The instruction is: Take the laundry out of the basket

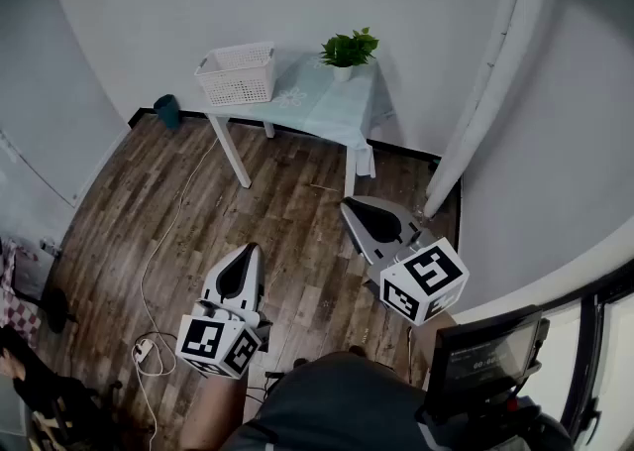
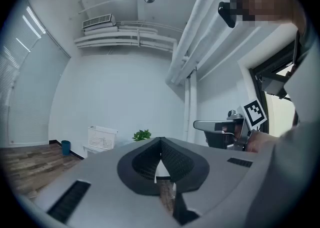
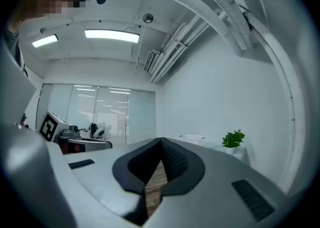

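A white laundry basket [image 1: 238, 73] stands on the left end of a small table [image 1: 327, 107] covered with a pale cloth, by the far wall. Its contents do not show from here. Both grippers are held well short of it over the wood floor. My left gripper [image 1: 247, 251] is shut with nothing in it, its jaws meeting at the tip [image 2: 161, 140]. My right gripper [image 1: 350, 205] is shut and empty too [image 3: 161, 141]. The left gripper view has the basket [image 2: 101, 138] far ahead to the left. In the right gripper view the basket [image 3: 193, 137] is a small shape ahead.
A potted green plant [image 1: 348, 51] sits on the table's right end. A small blue bin [image 1: 166, 110] stands by the wall left of the table. A white cable [image 1: 151, 263] and power strip [image 1: 145, 348] lie on the floor. A white curtain [image 1: 485, 72] hangs at the right.
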`<state>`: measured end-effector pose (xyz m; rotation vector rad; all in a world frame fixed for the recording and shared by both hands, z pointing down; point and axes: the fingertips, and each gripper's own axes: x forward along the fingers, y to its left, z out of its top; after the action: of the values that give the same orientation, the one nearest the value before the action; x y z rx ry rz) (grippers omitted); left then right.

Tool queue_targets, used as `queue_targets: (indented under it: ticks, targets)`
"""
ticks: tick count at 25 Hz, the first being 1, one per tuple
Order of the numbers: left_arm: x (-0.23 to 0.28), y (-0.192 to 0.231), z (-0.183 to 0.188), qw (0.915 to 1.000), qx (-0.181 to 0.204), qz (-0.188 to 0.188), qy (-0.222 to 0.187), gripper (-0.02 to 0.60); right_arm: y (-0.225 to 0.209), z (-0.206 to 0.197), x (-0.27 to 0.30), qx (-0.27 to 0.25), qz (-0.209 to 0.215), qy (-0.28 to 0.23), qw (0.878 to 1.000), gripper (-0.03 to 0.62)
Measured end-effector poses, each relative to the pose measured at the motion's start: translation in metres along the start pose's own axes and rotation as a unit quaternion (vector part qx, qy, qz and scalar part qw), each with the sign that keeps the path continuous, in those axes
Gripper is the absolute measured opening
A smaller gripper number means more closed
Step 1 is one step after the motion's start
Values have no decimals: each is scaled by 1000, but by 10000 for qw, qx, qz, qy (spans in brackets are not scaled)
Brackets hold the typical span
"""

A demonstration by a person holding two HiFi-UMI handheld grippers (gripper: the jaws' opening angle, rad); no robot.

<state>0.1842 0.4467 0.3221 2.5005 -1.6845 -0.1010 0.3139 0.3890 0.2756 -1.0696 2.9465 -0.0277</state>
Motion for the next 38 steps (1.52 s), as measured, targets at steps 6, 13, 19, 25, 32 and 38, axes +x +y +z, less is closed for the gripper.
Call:
queue_targets:
  ticks: [6,13,19,25,32,38]
  targets:
    - [-1,3,5,10000,30,30,-25,9,-1,1,1,100,7,-24,9999,15]
    - [-13,22,8,9999,36,9,-132,9,12,-2,13,231,-145,-55,9996,15]
    - [-21,50,11,9997,54,163,-162,9,32,0,35,135,-135,-21,9998,15]
    - [-30,81,7,9998,-21,78,-195,9,53,-4,59,169,-200,-67,9996,15]
    - [-24,108,14,9997,-21,-75,-247,9,65,-10,94,-4,-137,149,9998,15]
    - [9,122,14,9997,79,-51,-223,9,42,-15,124,5,5,126,9999,16]
